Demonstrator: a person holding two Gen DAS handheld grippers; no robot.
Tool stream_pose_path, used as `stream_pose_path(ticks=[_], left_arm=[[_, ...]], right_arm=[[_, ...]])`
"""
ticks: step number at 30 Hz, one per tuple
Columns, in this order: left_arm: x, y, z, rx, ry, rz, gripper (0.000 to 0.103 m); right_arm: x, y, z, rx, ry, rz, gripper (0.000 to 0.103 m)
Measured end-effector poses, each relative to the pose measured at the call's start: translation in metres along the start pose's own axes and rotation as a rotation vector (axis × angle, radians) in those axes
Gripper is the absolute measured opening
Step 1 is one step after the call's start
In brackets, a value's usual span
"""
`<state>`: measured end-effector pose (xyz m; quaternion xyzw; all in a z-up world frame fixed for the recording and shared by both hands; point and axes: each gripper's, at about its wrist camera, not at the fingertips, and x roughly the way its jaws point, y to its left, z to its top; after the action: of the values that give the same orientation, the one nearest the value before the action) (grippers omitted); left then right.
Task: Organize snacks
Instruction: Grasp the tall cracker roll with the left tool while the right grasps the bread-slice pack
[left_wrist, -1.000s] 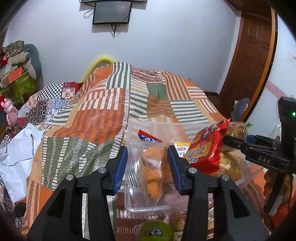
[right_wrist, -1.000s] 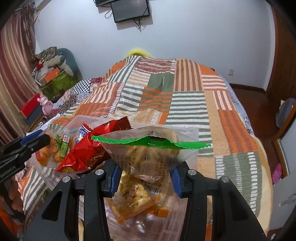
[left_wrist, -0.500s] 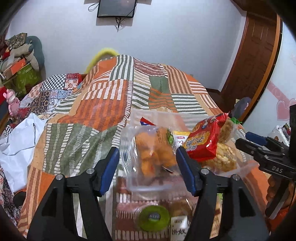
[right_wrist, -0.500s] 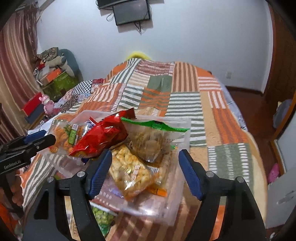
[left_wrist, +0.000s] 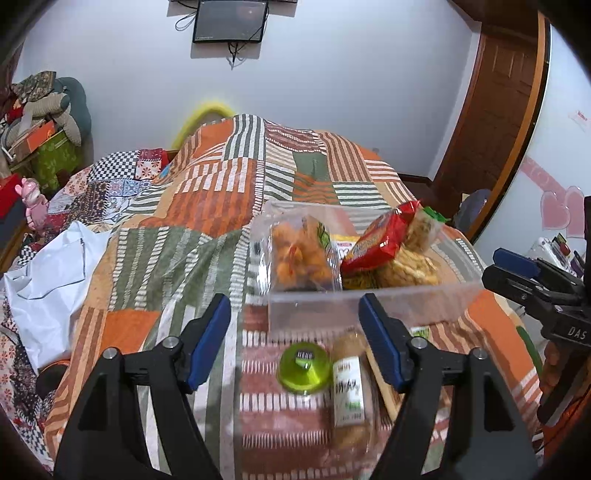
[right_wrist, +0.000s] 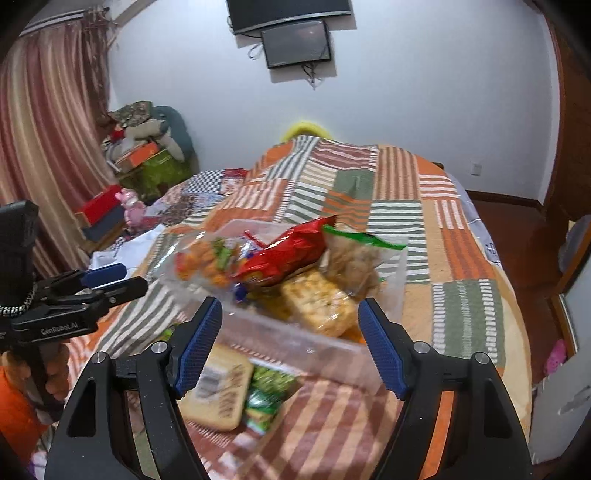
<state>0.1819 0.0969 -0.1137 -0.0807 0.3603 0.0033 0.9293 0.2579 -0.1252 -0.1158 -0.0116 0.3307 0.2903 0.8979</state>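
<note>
A clear plastic bin (left_wrist: 373, 299) (right_wrist: 295, 332) sits on the patchwork bed. It holds a clear bag of orange snacks (left_wrist: 299, 254) (right_wrist: 201, 264), a red packet (left_wrist: 380, 240) (right_wrist: 288, 254), a green-topped bag (left_wrist: 423, 230) (right_wrist: 354, 258) and a yellow cracker pack (right_wrist: 317, 304). My left gripper (left_wrist: 295, 345) is open and empty, hovering before the bin. My right gripper (right_wrist: 290, 345) is open and empty, just before the bin's near wall. Each gripper shows at the edge of the other's view.
In front of the bin lie a green round lid (left_wrist: 304, 365), a pale biscuit pack (left_wrist: 347, 387), a tan cracker pack (right_wrist: 218, 391) and a green packet (right_wrist: 266, 391). White cloth (left_wrist: 48, 273) lies at the bed's left edge. A wooden door (left_wrist: 495, 110) stands right.
Both grippers opened, let go of the orange snack bag and the green-topped bag into the bin, and drew back toward me.
</note>
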Motion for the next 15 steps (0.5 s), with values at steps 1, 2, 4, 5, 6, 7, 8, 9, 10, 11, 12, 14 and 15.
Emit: stream_pose_path(ticks=[1, 2, 4, 5, 6, 7, 8, 9, 10, 11, 12, 14, 15], left_arm=[[-0.004, 0.001, -0.005, -0.007, 0.001, 0.004, 0.073], [-0.006, 0.001, -0.008, -0.014, 0.004, 0.002, 0.073], [-0.009, 0.003, -0.016, -0.028, 0.02, -0.01, 0.074], [-0.009, 0.004, -0.018, -0.033, 0.026, -0.012, 0.074], [-0.009, 0.006, -0.022, -0.039, 0.034, -0.012, 0.074], [-0.009, 0.007, -0.026, -0.042, 0.045, -0.011, 0.074], [-0.008, 0.008, -0.028, -0.042, 0.051, -0.01, 0.074], [-0.008, 0.008, -0.031, -0.041, 0.058, -0.009, 0.074], [-0.007, 0.01, -0.034, -0.038, 0.067, -0.005, 0.074], [-0.006, 0.01, -0.036, -0.038, 0.072, -0.003, 0.074], [-0.005, 0.012, -0.038, -0.042, 0.08, -0.002, 0.074], [-0.004, 0.014, -0.043, -0.049, 0.093, -0.005, 0.074], [-0.003, 0.015, -0.046, -0.054, 0.098, -0.008, 0.074]], right_arm=[[-0.001, 0.003, -0.003, -0.002, 0.0, 0.008, 0.082], [0.0, 0.006, -0.006, 0.003, 0.001, 0.024, 0.083], [0.003, 0.012, -0.013, 0.011, 0.013, 0.048, 0.084], [0.007, 0.016, -0.016, 0.015, 0.025, 0.06, 0.084], [0.01, 0.019, -0.02, 0.017, 0.037, 0.071, 0.084], [0.014, 0.023, -0.023, 0.018, 0.049, 0.08, 0.084], [0.021, 0.026, -0.027, 0.017, 0.066, 0.087, 0.084], [0.025, 0.029, -0.029, 0.017, 0.078, 0.092, 0.084], [0.03, 0.031, -0.032, 0.018, 0.092, 0.096, 0.084], [0.032, 0.033, -0.034, 0.022, 0.102, 0.102, 0.084], [0.037, 0.034, -0.036, 0.027, 0.117, 0.115, 0.084], [0.044, 0.035, -0.039, 0.038, 0.14, 0.131, 0.084], [0.047, 0.035, -0.04, 0.042, 0.148, 0.132, 0.084]])
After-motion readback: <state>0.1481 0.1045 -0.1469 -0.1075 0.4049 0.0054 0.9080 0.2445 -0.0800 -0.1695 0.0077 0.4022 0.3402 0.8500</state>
